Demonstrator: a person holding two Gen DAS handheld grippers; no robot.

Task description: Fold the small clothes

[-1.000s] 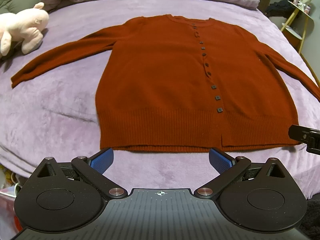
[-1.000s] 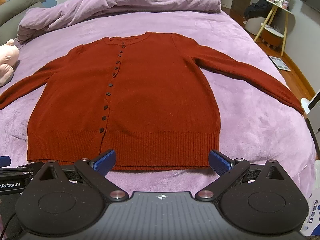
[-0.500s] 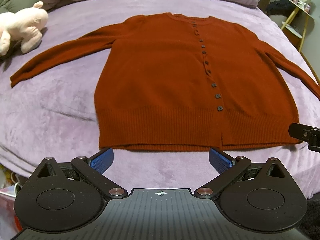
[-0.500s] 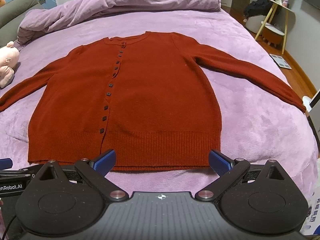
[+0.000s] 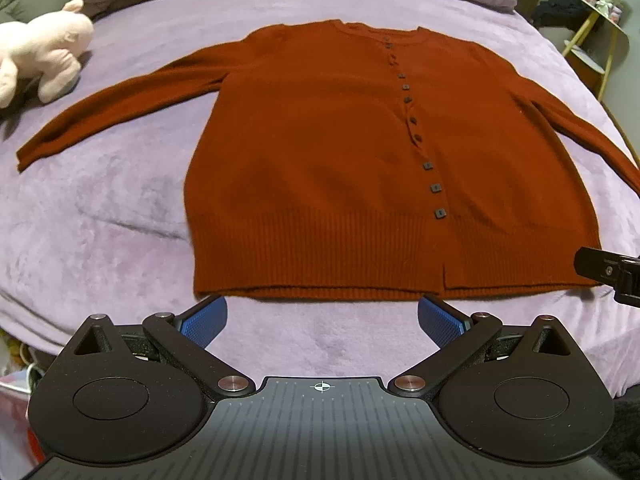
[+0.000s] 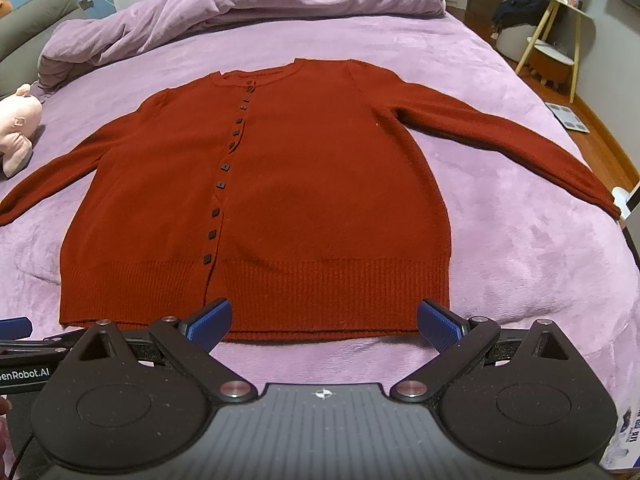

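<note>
Bare bed [image 6: 500, 264] flanks cardigan [image 6: 280, 200] on both sides; strip along hem open. Plush toy [image 5: 40, 64] sits near left sleeve end. Rumpled duvet [image 6: 248, 12] blocks far edge.

A rust-red knitted cardigan [image 5: 320, 168] lies flat and face up on the purple bed cover [image 5: 100, 220], fully spread out. It is buttoned down the front with a row of small dark square buttons [image 6: 219, 185] running from the round neckline to the wide ribbed hem [image 6: 320, 300]. Both long sleeves stretch out and slightly downward to either side, unfolded. The hem edge lies nearest, the collar farthest
</note>
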